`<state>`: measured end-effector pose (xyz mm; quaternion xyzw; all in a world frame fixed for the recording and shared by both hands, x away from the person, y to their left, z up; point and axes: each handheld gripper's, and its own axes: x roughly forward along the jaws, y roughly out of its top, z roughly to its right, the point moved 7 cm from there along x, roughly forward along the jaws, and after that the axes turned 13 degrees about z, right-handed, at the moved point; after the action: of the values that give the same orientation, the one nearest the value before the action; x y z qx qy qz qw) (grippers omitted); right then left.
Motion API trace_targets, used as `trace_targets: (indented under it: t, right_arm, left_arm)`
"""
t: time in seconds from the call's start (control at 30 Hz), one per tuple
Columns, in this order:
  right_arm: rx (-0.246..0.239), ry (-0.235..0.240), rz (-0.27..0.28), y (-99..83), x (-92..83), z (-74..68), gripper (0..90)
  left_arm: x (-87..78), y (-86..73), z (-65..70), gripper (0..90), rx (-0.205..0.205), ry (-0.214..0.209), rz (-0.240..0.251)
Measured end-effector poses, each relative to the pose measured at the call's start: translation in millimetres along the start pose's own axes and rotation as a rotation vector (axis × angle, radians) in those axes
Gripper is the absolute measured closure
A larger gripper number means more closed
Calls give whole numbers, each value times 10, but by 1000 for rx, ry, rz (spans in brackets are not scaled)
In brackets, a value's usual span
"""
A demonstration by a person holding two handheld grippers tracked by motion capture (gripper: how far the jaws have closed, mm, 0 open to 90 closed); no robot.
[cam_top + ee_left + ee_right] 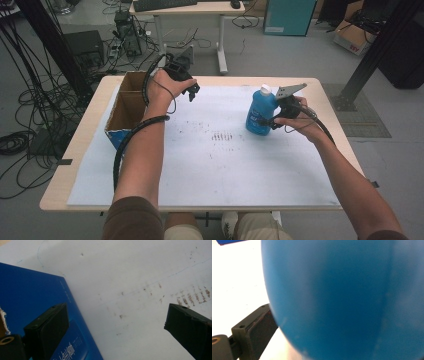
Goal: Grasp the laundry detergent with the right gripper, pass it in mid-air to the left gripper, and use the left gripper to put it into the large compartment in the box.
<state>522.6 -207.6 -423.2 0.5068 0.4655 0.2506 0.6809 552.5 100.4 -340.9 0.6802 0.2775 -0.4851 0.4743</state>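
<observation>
On the white-covered counter (200, 165) the right gripper (272, 121) pinches the upright blue bottle (261, 112) at its side, the left gripper (191, 92) spread beside the cardboard box (127, 107); a loose hold could tip it.

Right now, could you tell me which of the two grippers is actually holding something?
The right gripper is: its jaws close around the blue bottle, which stands upright on the white mat. The left gripper hangs open beside the cardboard box, holding nothing.
</observation>
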Motion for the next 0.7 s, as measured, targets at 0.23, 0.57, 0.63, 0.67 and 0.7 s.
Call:
trace_targets:
  t: [0.23,0.57,0.63,0.67,0.7]
  right_arm:
    - [-4,3,1,5,14,-1,30]
    - [-5,2,2,11,20,-8,31]
    - [-4,2,2,12,19,-7,31]
    - [-4,0,4,12,19,-6,31]
    - [-5,2,-1,10,15,-6,31]
  left_arm:
    - [-5,-13,-18,57,-1,3,-3]
    - [-11,-2,-1,57,0,-1,1]
    - [-12,1,1,57,0,-2,2]
    - [-12,1,3,56,0,-3,3]
    - [-12,2,1,57,1,-2,3]
